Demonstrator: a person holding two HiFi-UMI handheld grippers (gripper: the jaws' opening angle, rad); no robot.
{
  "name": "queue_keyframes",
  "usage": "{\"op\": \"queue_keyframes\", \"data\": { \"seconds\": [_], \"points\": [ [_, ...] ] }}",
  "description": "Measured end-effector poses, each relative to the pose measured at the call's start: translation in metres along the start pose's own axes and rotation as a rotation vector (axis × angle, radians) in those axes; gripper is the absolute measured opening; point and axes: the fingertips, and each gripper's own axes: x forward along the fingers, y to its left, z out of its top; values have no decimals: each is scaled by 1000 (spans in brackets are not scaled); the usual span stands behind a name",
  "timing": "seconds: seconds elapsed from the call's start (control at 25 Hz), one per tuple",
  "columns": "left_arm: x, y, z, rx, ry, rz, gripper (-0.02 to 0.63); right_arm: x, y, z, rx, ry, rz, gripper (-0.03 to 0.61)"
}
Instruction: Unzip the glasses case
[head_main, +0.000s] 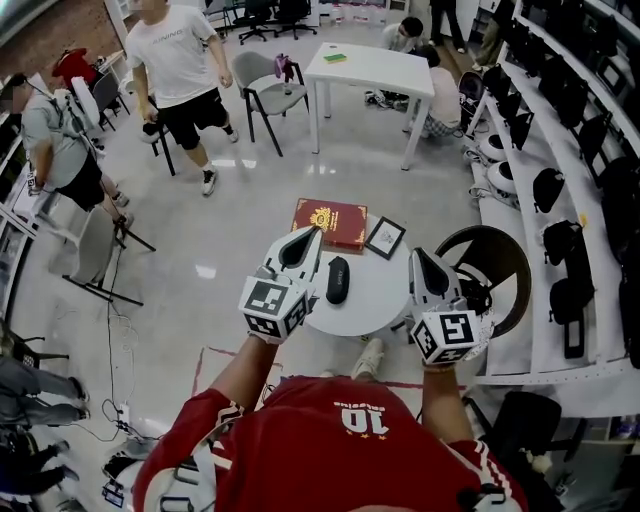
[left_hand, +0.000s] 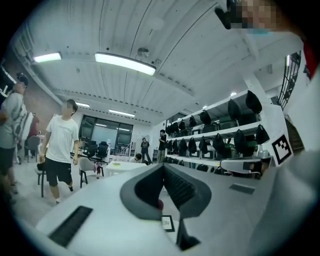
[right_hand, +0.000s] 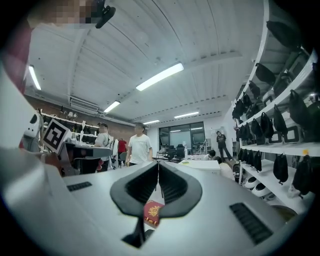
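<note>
The glasses case (head_main: 338, 280) was seen lying flat on the small round white surface (head_main: 378, 288), dark and oval, with nothing touching it. It lay between the two grippers in the head view. The left hand-held gripper (head_main: 308, 236) was held closed, its jaws pressed together with nothing between them. The right hand-held gripper (head_main: 420, 258) was likewise closed and empty. Both were pointed out across the room, apparently raised well clear of the case.

Several risks were judged from this. No grip was held on the case, so a pull on the zip tab by one gripper alone would probably drag the light case across the smooth surface rather than open it. It could be pushed against the red book (head_main: 330, 222) or the small framed picture (head_main: 385, 237), which lay just beyond it, or be slid off the edge. The zip tab could not be made out, and a small tab could easily be missed or slipped off by broad jaws. The jaws would also have to be opened before anything could be taken.

As for containers, the case was the only one on the surface. Whether it was zipped shut could not be told, and nothing of its contents was shown. Dark bag-like items were ranged along the shelves (head_main: 520, 200) at the right.
</note>
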Motion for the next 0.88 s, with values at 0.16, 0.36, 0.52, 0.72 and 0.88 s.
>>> {"op": "queue_keyframes", "data": {
  "seconds": [0.16,0.36,0.52,0.72,0.88],
  "points": [
    [-4,8,2,-13,-16,19,8,2,-1,-1,-1,11,-17,15],
    [-7,13,1,-26,-10,25,8,4,1,-3,-19,31,-23,15],
    [-8,18,-2,-30,-8,38,8,5,0,-6,-11,40,-20,15],
    [-9,19,-2,-32,-1,46,8,4,1,-7,-16,48,-20,15],
    [-8,20,-4,-23,-1,45,8,6,1,-8,-15,52,-18,15]
  ]
}}
